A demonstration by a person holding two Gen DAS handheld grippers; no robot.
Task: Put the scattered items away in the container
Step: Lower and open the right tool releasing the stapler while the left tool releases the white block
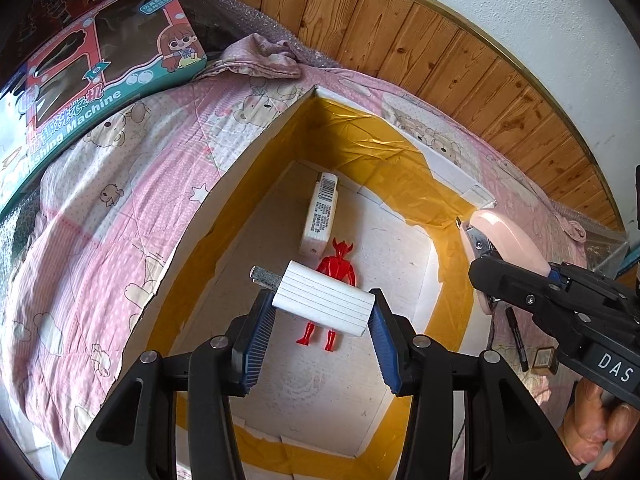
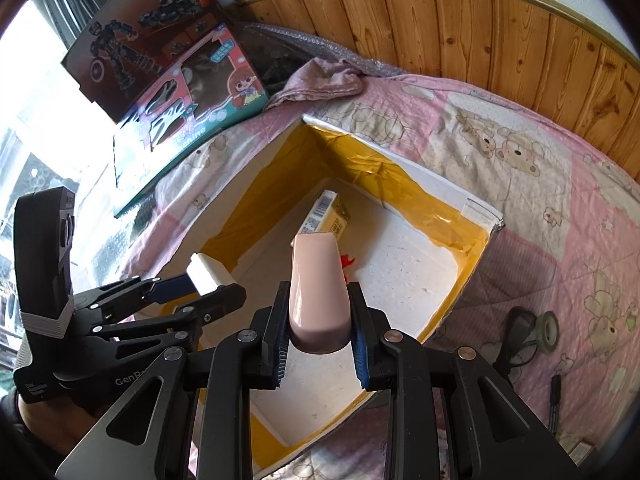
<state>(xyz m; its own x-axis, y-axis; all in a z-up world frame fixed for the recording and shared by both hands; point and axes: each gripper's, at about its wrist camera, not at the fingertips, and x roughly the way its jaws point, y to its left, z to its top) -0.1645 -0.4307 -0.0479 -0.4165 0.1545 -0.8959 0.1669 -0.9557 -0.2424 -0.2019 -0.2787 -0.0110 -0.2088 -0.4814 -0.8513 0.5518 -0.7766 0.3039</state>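
The left hand-held gripper [image 1: 322, 316] squeezes a white ridged block [image 1: 325, 304] and holds it over the big white box [image 1: 224, 184] with yellow tape inside. The box sits on the pink bed [image 1: 100, 208]. The right hand-held gripper [image 2: 320, 332] squeezes a pink stapler [image 2: 318, 284], also above the box. A small carton [image 1: 322, 212] and a red toy figure [image 1: 334, 280] lie on the box floor. I think this is the drop-in step. Next, each gripper needs to go lower and let go. Both point forward and down. A black pen [image 1: 517, 338] waits on the bed.
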